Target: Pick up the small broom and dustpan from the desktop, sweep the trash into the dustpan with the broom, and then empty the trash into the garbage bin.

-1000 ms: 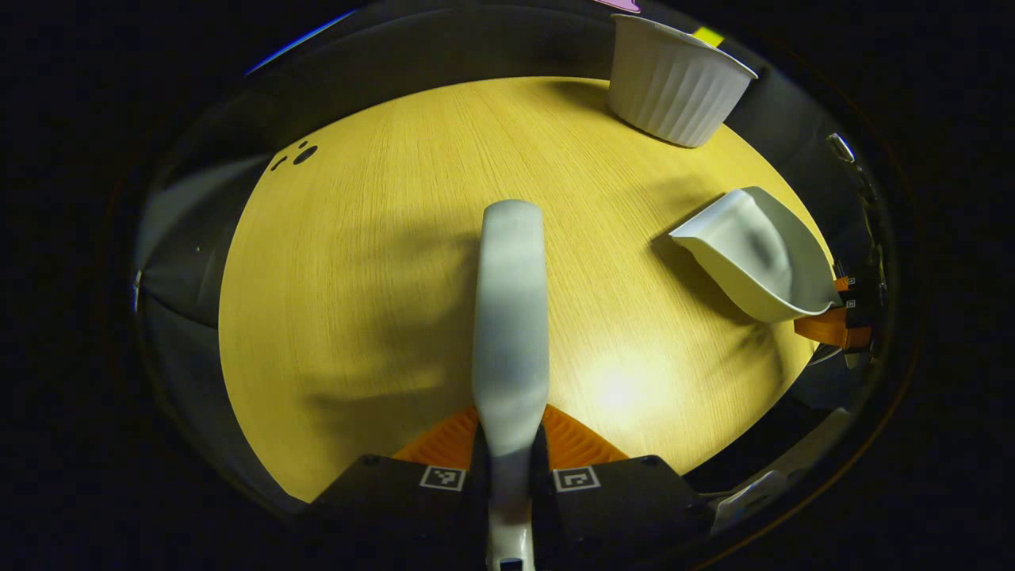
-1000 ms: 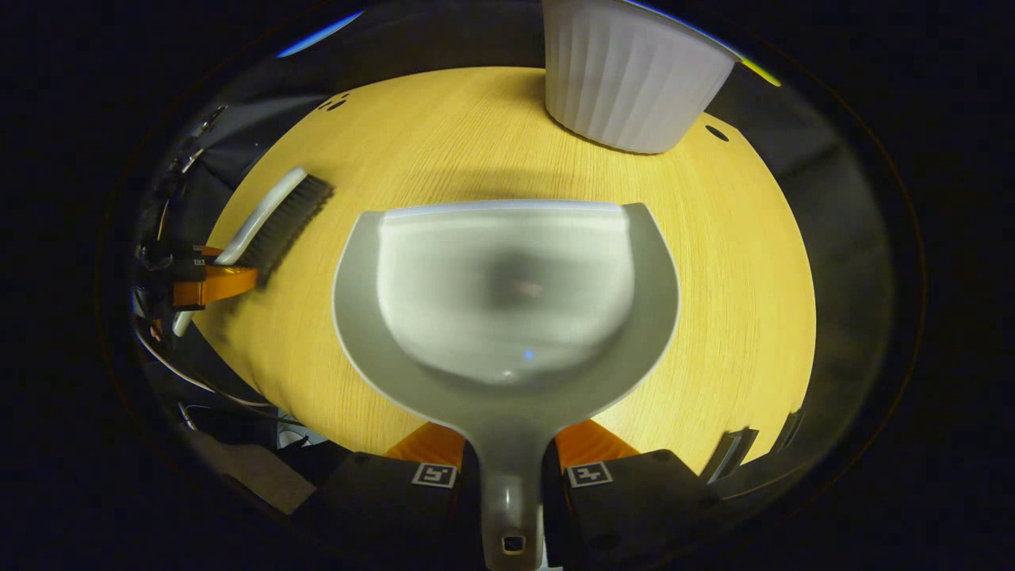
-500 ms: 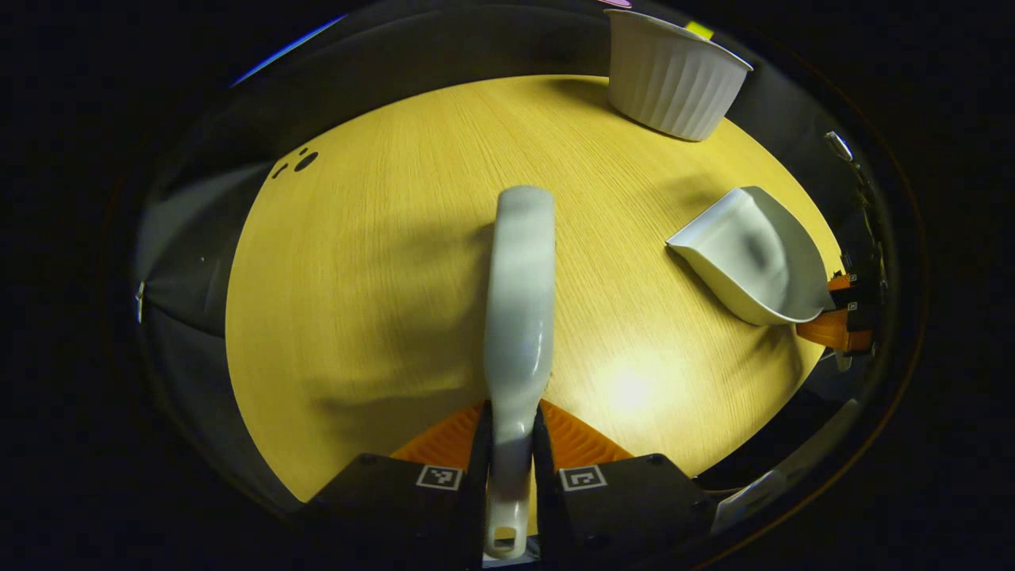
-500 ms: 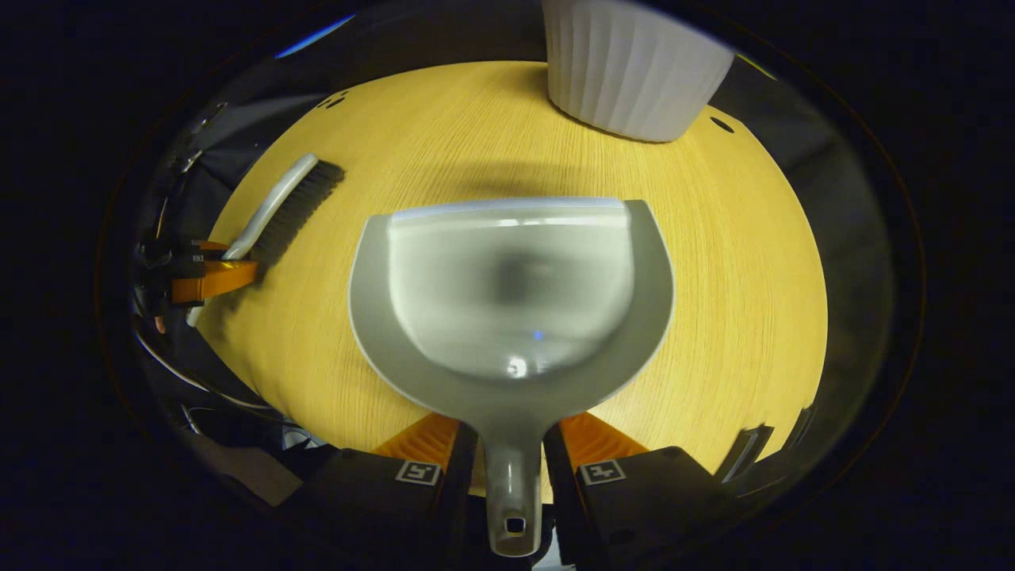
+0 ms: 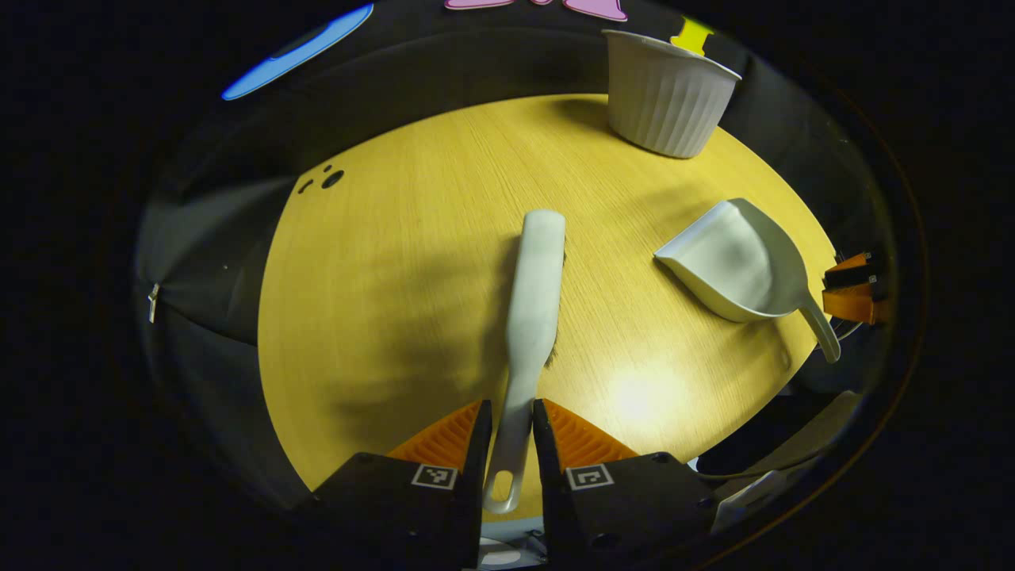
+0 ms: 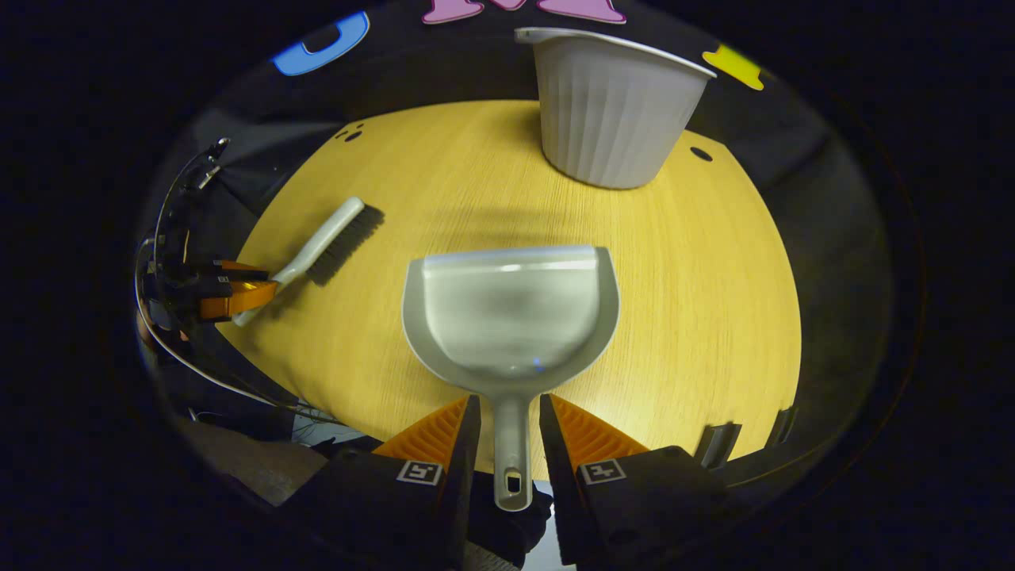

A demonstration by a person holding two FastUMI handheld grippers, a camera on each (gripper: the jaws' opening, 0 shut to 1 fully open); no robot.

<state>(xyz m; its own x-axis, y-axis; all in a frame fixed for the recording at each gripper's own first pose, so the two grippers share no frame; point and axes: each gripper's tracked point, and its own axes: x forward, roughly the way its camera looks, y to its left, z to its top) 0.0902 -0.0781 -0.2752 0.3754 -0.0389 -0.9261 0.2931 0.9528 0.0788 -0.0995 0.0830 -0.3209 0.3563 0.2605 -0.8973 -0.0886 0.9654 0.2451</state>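
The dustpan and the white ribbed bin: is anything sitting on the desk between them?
No. In the right gripper view, only bare wooden desktop lies between the dustpan and the bin, crossed by a faint shadow.

A round, light yellow wood-grain tabletop [image 5: 381,317] carries three things. A pale grey plastic hand broom with dark bristles [image 5: 533,293] lies near its middle, a grey plastic dustpan [image 6: 511,317] rests well apart from the broom, and a white ribbed plastic bin [image 6: 610,111] stands upright near the far edge.
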